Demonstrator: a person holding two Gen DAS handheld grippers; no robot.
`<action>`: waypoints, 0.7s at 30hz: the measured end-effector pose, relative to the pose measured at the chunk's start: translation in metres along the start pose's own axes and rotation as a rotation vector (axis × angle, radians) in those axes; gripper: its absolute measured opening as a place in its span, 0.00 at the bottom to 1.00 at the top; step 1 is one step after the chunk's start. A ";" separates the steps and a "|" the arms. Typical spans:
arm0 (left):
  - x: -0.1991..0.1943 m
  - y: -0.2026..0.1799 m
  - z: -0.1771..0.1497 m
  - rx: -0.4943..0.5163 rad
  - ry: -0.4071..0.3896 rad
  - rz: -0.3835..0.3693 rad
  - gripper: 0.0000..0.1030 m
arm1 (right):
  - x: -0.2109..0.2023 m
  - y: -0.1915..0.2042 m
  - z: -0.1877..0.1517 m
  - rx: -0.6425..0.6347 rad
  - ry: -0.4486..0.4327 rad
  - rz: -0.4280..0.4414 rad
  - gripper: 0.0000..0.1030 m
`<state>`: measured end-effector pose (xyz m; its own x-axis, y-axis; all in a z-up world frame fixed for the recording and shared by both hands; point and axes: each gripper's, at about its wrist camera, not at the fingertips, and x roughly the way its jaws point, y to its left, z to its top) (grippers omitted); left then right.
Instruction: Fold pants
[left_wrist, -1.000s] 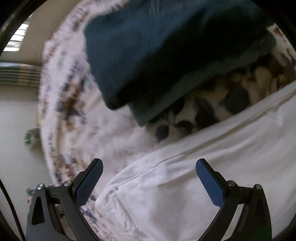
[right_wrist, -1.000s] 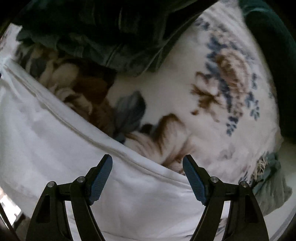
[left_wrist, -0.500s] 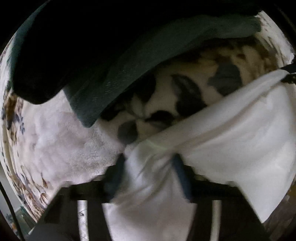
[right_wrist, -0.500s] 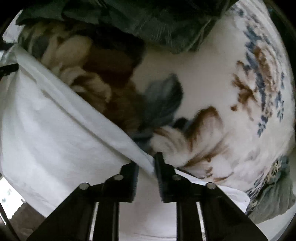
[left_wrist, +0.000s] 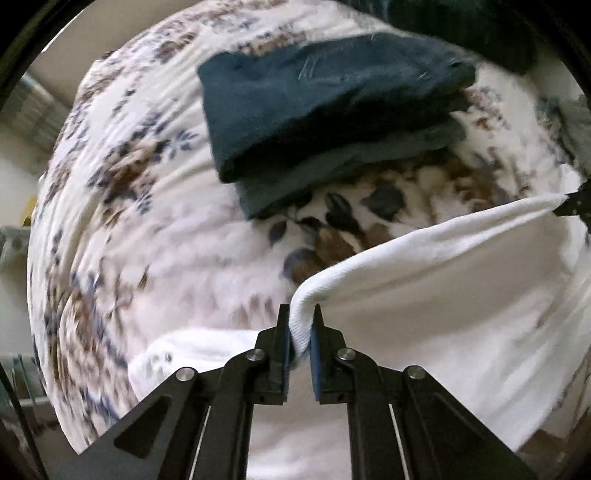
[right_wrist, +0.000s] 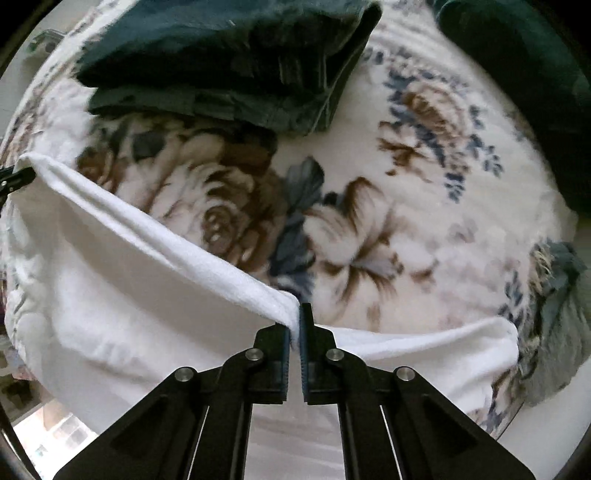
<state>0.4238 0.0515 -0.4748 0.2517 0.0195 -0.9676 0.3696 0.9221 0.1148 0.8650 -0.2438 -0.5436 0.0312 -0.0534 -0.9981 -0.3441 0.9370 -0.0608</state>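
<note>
Lying under everything: we are seeing a floral blanket (left_wrist: 155, 229) (right_wrist: 424, 229) spread across the bed.
Pants: we are holding the white pants (left_wrist: 443, 295) (right_wrist: 110, 288) lifted over the blanket, their top edge stretching taut between both tongs.
Dark pile: we are seeing folded teal clothes (left_wrist: 314, 107) (right_wrist: 229, 62) resting on the blanket beyond the pants.
Left tongs (left_wrist: 298, 332): we are pinching the ribbed edge.
Right tongs (right_wrist: 294, 325): we are pinching the other end, pressed nearly together.
</note>
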 end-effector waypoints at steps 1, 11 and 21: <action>-0.014 -0.002 -0.009 -0.021 -0.013 0.004 0.06 | -0.006 0.001 -0.010 -0.001 -0.015 0.001 0.05; -0.066 -0.030 -0.155 -0.267 0.044 0.006 0.06 | -0.048 0.086 -0.143 -0.069 -0.077 -0.016 0.04; 0.035 -0.065 -0.252 -0.450 0.254 -0.008 0.10 | 0.057 0.131 -0.255 -0.150 0.109 -0.054 0.05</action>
<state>0.1831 0.0898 -0.5729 0.0045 0.0533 -0.9986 -0.0650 0.9965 0.0529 0.5819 -0.2120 -0.6117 -0.0458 -0.1470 -0.9881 -0.4808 0.8703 -0.1072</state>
